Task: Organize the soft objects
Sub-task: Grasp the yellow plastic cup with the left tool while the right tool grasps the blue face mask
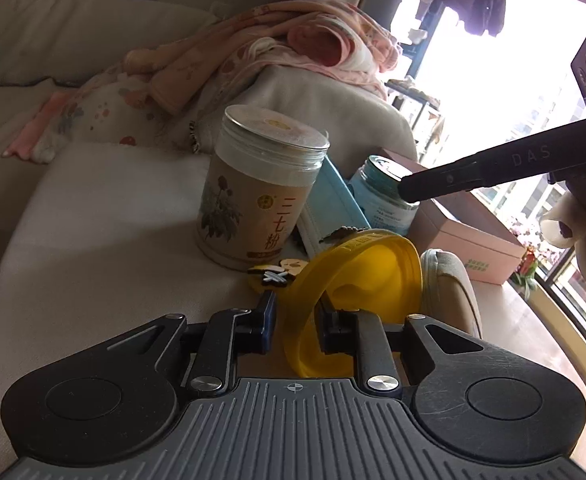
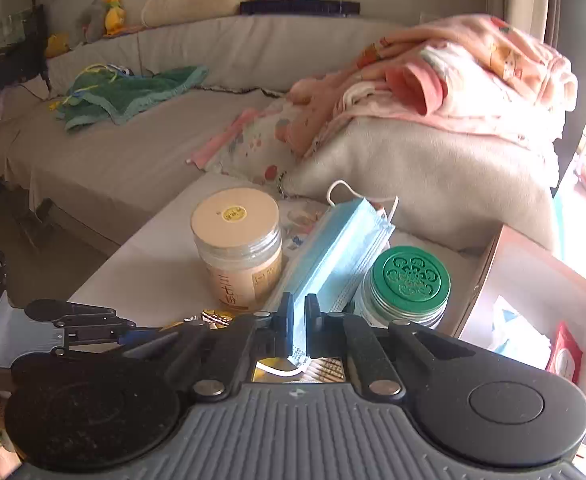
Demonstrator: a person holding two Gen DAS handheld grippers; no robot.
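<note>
Between the right gripper's (image 2: 297,320) closed jaws sits the bottom edge of a pale blue pleated face mask (image 2: 333,248), lifted between a beige lidded jar (image 2: 239,256) and a green-lidded tin (image 2: 409,284). Leftward, the left gripper (image 1: 295,320) pinches a soft yellow silicone bowl's (image 1: 357,280) rim. Beyond, pink blankets (image 2: 473,72) heap on the sofa.

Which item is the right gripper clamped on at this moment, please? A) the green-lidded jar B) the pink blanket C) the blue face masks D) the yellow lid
C: in the right wrist view the right gripper has its pads pressed on the edge of the blue face masks, while the green-lidded jar stands untouched beside them.
</note>
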